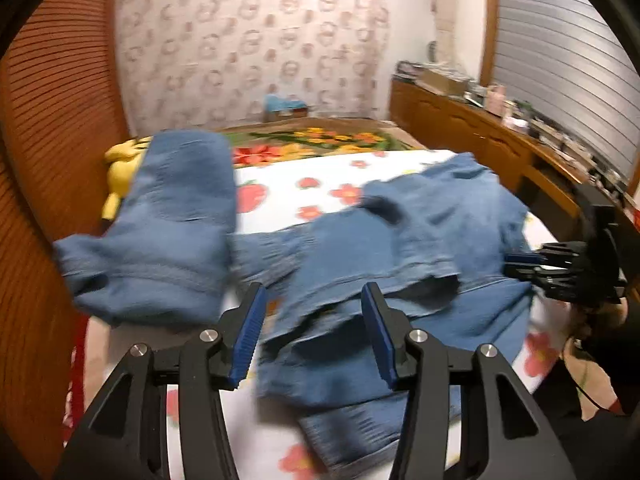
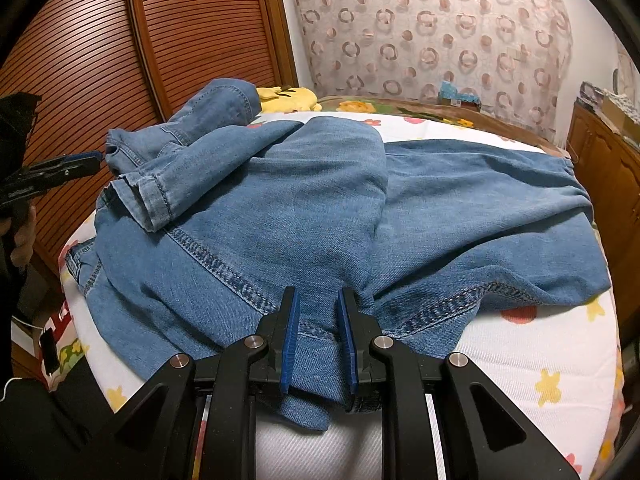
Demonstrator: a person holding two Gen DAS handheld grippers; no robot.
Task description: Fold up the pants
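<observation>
While pants [image 2: 304, 208] are lying crumpled across the bed's [image 2: 520, 352] near edge, right hand-held gripper [image 2: 318, 344] is pinching soft, heavy denim; left hand-held gripper [image 1: 312, 336] is hovering open. Grab hems.

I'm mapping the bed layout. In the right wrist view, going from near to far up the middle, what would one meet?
Right gripper, clamped on the jeans' near edge → jeans → yellow plush toy → circle-patterned curtain.
</observation>
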